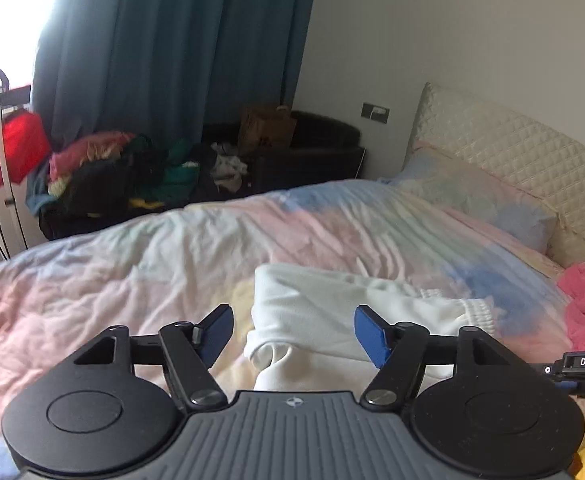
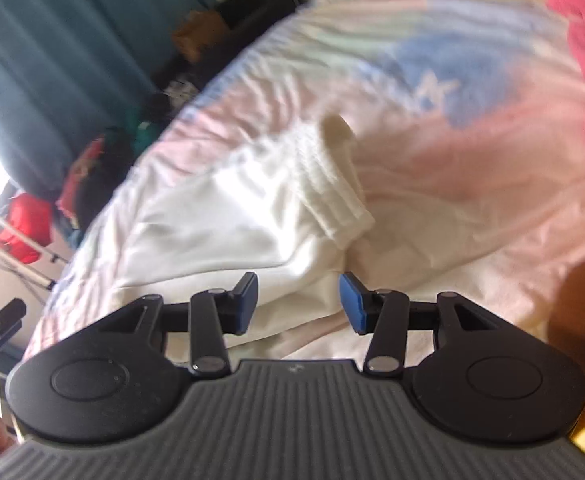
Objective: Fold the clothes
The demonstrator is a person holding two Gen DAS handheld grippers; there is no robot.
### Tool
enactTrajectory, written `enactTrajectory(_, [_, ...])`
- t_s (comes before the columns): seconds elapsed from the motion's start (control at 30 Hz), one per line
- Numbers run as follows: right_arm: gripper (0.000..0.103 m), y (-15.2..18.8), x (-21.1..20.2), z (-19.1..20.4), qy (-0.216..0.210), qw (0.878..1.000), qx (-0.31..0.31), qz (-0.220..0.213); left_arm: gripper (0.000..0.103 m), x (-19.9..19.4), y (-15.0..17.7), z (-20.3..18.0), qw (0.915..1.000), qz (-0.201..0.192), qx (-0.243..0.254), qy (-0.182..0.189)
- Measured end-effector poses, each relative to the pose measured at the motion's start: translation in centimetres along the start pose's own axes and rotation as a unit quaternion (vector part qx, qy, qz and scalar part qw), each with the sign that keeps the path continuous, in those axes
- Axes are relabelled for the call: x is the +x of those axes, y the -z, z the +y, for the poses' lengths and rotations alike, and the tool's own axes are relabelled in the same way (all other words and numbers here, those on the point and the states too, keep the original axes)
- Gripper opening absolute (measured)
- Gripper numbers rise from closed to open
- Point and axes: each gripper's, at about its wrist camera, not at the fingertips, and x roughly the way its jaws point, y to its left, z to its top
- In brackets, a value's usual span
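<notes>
- The white garment [image 1: 356, 320], sweatpants by the look of the ribbed elastic cuff [image 2: 340, 184], lies partly folded on the bed [image 1: 132, 280], in the middle of the pastel duvet, directly ahead of both grippers.
- The left gripper [image 1: 294, 334] has its jaws spread wide, nothing between the blue pads; the cloth lies beyond and below them.
- The right gripper [image 2: 298, 302] also has its jaws apart and empty, poised just above the near edge of the garment.
- Judging by this, the step in hand is taking a fresh hold for the next fold: each gripper should pinch a single clean edge or corner, both at matching points, so the fold comes over straight and doesn't drag the duvet with it.
- The duvet is soft and wrinkled, so cloth may bunch; lift before carrying over.
- A pink garment [image 1: 584, 300] waits near the pillow [image 1: 472, 196].
- Beyond the bed: a teal curtain [image 1: 172, 48], a heap of clothes [image 1: 112, 168], a quilted headboard [image 1: 512, 148].
</notes>
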Motion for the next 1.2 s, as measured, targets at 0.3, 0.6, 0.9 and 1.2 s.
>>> enactTrajectory(0.3, [0.086, 2.4, -15.6, 5.4, -0.066, 0.984, -0.122, -0.108, 0.101, -16.6, -1.1, -6.2, 0.9969, -0.062, 0.048, -0.006])
enactTrajectory(0.6, [0.091, 8.7, -24.1, 7.7, -0.088, 0.955, -0.215, -0.182, 0.103, -25.6, 3.3, -8.1, 0.9957, -0.092, 0.010, -0.004])
enactTrajectory(0.9, [0.091, 14.3, -24.4, 6.5, -0.062, 0.935, -0.256, -0.237, 0.103, -27.3, 9.3, -8.5, 0.9926, -0.116, 0.020, -0.028])
enactTrajectory(1.2, [0.091, 17.3, -20.5, 4.9, -0.041, 0.934, -0.254, -0.248, 0.103, -25.4, 13.9, -9.3, 0.9894, -0.125, 0.049, -0.055])
